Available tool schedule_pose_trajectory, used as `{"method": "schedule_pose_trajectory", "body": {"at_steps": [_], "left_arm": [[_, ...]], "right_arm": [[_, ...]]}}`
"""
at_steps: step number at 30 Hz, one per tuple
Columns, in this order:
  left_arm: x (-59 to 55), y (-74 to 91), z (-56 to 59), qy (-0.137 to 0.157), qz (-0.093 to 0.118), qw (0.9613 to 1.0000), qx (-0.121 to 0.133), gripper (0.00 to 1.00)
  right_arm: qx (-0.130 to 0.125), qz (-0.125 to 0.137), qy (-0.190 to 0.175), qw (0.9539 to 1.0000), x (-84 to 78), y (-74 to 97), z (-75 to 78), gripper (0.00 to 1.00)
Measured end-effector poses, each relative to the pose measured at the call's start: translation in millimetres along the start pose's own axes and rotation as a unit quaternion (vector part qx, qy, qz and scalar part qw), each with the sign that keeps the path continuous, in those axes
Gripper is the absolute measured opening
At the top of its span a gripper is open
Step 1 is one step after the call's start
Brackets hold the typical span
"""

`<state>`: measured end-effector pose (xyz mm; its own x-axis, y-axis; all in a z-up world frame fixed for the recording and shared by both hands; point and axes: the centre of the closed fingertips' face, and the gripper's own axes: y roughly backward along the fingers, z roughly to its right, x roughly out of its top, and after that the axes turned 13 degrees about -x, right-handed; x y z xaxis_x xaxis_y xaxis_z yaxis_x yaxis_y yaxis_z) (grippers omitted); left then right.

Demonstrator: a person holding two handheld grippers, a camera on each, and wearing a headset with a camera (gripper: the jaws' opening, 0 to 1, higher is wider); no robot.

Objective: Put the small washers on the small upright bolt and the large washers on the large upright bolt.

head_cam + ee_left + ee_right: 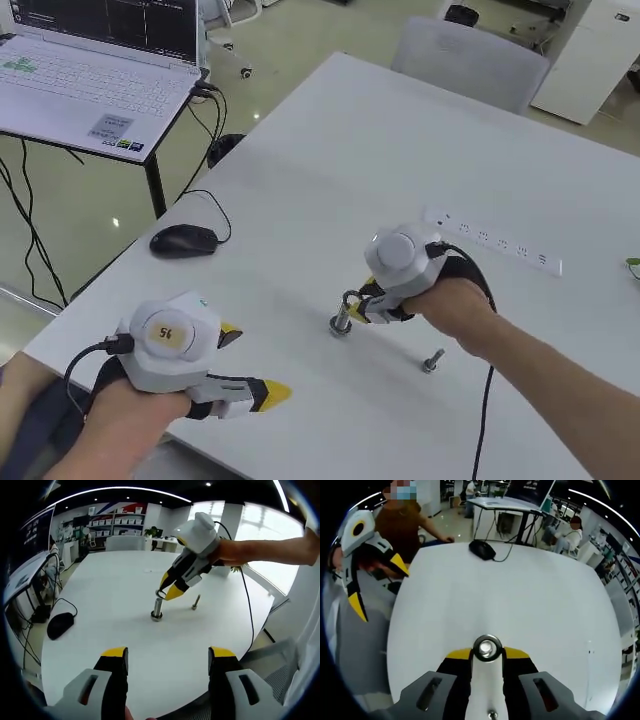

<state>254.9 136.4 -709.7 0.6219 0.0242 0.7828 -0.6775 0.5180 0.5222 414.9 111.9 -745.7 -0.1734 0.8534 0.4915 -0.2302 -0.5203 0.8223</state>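
Washer (478,645) is clamped flat between the yellow tips of the right gripper (487,654), directly above the large bolt (341,323), which stands upright on the white table (330,170). In the left gripper view the ring (161,594) is level with the bolt's top (157,610); whether the two touch cannot be told. From the right gripper's own camera the bolt is covered by the washer, with something shiny showing through the hole. In the head view the jaws hide most of the ring.

The small bolt (432,361) stands just beside the large bolt, on the person's side and to the right. The left gripper (255,362) hangs well apart from the large bolt, near the table edge, jaws spread and holding nothing. Its round top carries a label that reads "56" or "S6".

A mouse (183,240) lies left of the large bolt and a power strip (495,240) beyond it. The laptop (95,75) has stickers and screen text too small to read.
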Motion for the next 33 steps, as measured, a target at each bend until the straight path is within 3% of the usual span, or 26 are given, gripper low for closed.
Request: {"method": "schedule_pose_trajectory", "body": {"at_steps": [33], "left_arm": [[-2.5,-5.7,-5.1,0.006,-0.006,1.0000,-0.001,0.64]], "right_arm": [[0.018,-0.025,0.006,0.9995,-7.1,-19.3,-8.9,0.24]]}}
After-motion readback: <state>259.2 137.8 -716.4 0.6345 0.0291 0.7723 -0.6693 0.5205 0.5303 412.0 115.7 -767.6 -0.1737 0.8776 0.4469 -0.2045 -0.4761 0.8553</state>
